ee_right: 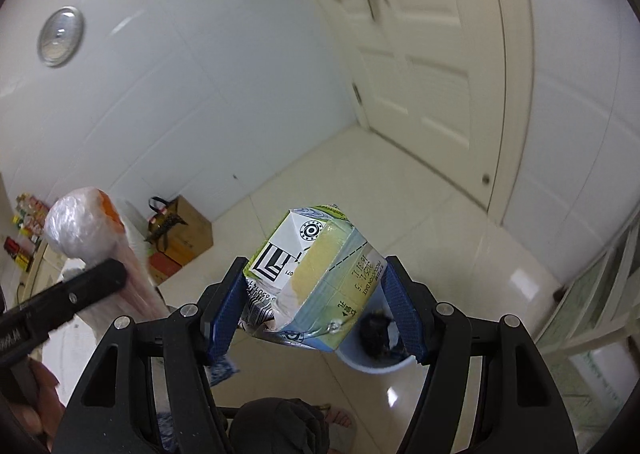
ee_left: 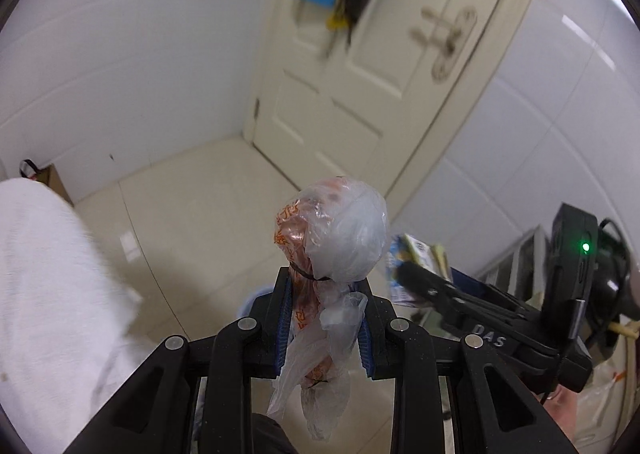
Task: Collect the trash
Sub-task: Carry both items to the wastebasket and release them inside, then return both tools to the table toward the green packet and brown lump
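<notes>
With both loads bound for the blue bin (ee_right: 376, 364), left gripper (ee_left: 323, 318) jaws pinch the tied plastic bag (ee_left: 340, 238) by its neck, right gripper (ee_right: 316, 306) jaws clamp the crushed carton (ee_right: 316, 274) across its sides.

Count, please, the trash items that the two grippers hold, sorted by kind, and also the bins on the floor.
Plastic bag bundle, in the left gripper: 1
Drink carton, in the right gripper: 1
Blue bin, on the floor beneath the carton: 1
Total: 3
</notes>
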